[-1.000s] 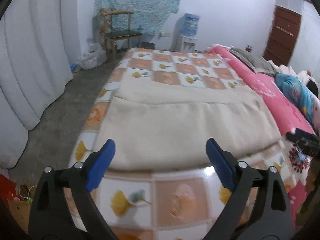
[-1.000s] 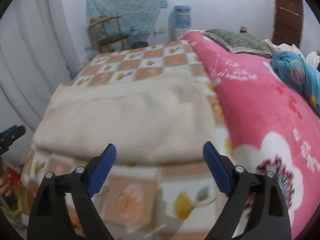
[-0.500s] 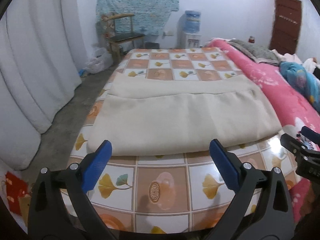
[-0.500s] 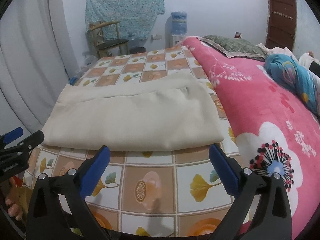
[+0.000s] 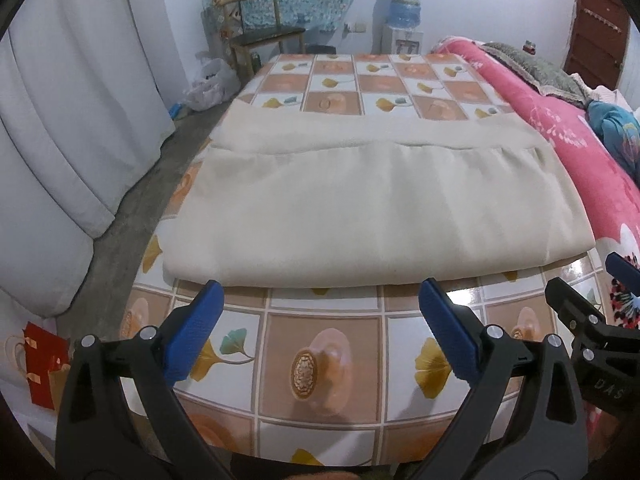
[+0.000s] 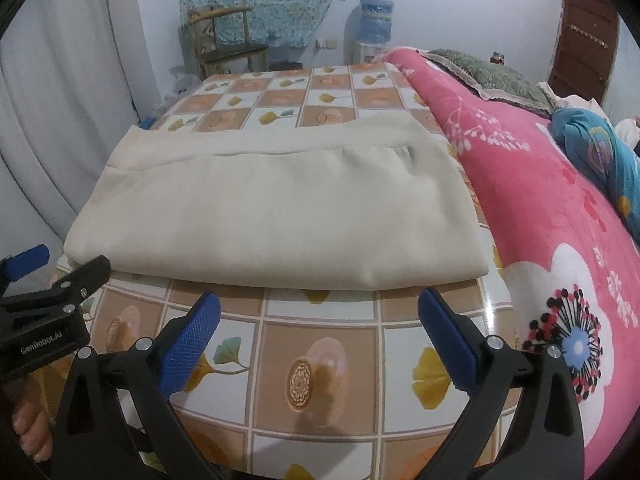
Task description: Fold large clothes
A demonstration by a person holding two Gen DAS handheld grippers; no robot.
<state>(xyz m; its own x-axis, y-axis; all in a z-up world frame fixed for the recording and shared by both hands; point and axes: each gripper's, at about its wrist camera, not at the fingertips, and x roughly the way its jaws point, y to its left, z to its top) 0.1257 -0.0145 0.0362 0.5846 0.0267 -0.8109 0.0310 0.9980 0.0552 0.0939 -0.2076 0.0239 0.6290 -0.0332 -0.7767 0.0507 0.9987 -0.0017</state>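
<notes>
Currently: cream garment [image 5: 372, 216], folded, soft, bulky, likely limp; your left gripper [image 5: 320, 320] and right gripper [image 6: 320, 320] spread, empty; pinch near-edge corners.

1. Folded blanket [image 5: 368, 216]: lies flat on the tiled bed cover [image 5: 320, 360], across its width.
2. Floral quilt [image 6: 560, 216]: right of the blanket, alongside it.
3. Chair [image 5: 260, 36], water dispenser [image 5: 404, 12]: behind the bed, against the wall.
4. Curtain [image 5: 72, 120]: left of the bed.
5. Left claw [image 5: 320, 332], right claw [image 6: 320, 332]: before the blanket's near edge, apart from it.
</notes>
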